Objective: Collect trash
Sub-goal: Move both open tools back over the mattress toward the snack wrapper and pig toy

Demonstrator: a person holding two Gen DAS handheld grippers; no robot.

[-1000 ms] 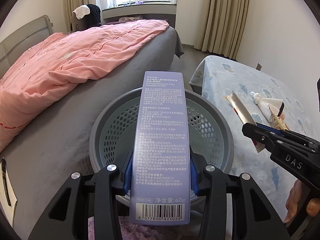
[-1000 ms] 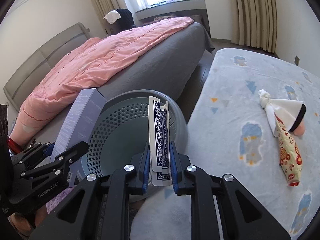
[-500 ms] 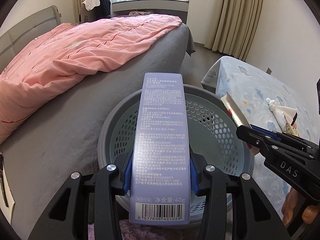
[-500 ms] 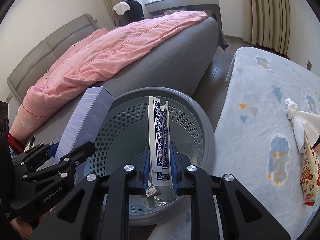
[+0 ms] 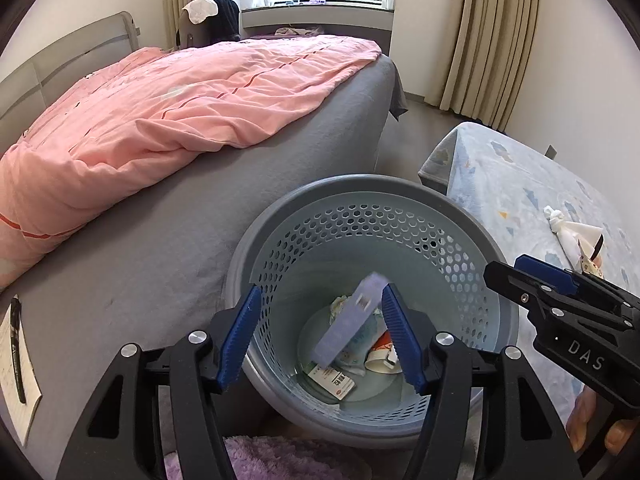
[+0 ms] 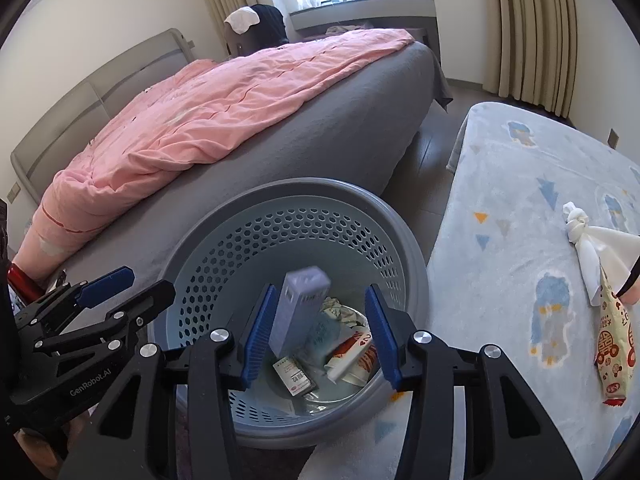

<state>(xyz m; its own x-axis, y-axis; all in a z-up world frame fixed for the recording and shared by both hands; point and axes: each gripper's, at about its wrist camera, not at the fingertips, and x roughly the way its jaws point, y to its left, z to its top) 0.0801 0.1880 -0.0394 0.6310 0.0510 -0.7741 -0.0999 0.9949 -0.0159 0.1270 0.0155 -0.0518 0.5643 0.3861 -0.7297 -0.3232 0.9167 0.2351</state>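
The grey perforated basket (image 5: 360,184) (image 6: 304,188) stands beside the bed. A lavender carton (image 5: 352,320) (image 6: 300,308), blurred, drops inside it. My left gripper (image 5: 320,336) hovers over the basket with its jaws opening and nothing pressed between the blue pads. My right gripper (image 6: 320,336) does the same, and the red and white card pack (image 6: 356,344) lies among the litter on the basket floor. A small green-and-white box (image 6: 294,374) lies there too. A snack packet (image 6: 612,344) and a knotted white bag (image 6: 592,240) lie on the blue blanket.
A bed with a pink duvet (image 5: 180,96) fills the left and back. The blue patterned blanket (image 6: 520,208) is to the right of the basket. A notepad with a pen (image 5: 16,360) lies on the grey sheet. A purple fluffy rug (image 5: 260,456) is below.
Both grippers opened over the basket. The lavender carton left my left gripper and the card pack left my right one; both dropped into the basket.
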